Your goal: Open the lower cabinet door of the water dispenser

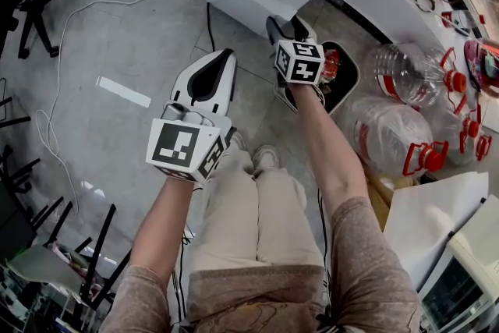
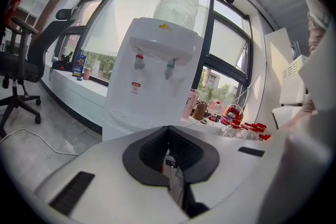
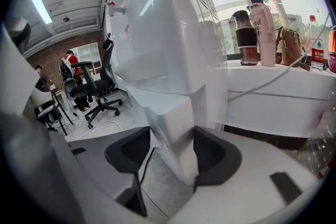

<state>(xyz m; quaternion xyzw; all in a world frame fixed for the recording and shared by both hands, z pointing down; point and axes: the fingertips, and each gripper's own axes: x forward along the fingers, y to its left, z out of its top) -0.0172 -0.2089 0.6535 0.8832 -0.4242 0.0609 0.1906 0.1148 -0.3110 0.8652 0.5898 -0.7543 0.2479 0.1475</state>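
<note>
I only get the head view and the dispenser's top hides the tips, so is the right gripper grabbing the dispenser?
Observer: Not gripping. In its own view the right gripper stands with jaws apart, a corner of the lower cabinet of the water dispenser between them.
Operator: And the left one?
Observer: The left gripper is shut and empty.
Operator: What does it face?
Observer: The dispenser's front: a red tap and a blue tap.
</note>
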